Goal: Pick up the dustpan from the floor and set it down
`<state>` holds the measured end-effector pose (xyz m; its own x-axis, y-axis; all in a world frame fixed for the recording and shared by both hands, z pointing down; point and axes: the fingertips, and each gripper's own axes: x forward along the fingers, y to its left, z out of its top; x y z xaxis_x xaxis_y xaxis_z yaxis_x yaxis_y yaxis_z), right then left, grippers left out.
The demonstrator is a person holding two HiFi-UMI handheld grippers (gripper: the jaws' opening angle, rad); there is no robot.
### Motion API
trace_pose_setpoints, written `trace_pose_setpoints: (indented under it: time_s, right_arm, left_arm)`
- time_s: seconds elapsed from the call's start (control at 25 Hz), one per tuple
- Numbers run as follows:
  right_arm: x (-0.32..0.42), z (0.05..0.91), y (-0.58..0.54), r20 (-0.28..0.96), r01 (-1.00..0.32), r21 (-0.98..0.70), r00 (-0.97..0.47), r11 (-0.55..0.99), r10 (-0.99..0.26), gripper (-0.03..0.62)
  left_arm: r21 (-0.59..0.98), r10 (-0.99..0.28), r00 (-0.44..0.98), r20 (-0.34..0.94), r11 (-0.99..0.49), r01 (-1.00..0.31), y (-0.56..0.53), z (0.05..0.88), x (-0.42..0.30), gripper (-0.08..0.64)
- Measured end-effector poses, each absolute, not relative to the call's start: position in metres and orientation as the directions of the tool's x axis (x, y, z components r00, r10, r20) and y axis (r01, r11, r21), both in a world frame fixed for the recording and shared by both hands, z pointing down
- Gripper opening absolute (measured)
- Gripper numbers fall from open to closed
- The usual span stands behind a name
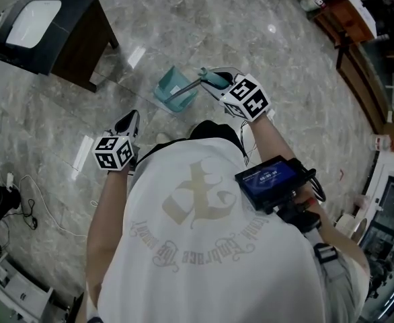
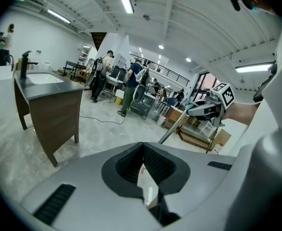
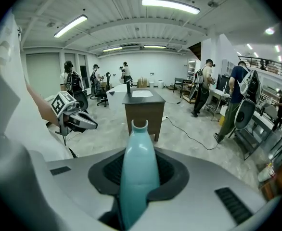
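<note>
The dustpan is teal and is held by its handle in the right tool. The jaws are clamped on the handle's rounded end, just above the middle of the head view. Its scoop lies at the far end of the shaft, left of that tool, over the pale marble floor. From this height I can't be sure whether its lip touches the floor. The left tool, lower left of centre, has its jaws pressed together with nothing between them, apart from the dustpan. Further out, a dark cabinet with a white basin stands in the upper left corner.
</note>
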<state>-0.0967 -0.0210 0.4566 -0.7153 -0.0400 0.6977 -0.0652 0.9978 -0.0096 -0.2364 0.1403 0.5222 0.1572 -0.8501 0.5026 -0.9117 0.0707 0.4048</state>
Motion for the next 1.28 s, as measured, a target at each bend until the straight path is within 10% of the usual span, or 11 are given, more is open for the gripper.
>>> trace_pose_setpoints:
  time_s: [1.28]
  right_arm:
    - [-0.083,0.554,-0.056,0.840,0.417,0.114,-0.525,0.902,0.136,0.100]
  left_arm:
    - [0.419,-0.808,0.114,0.578,0.174,-0.891,0.100,0.531,-0.229,0.012]
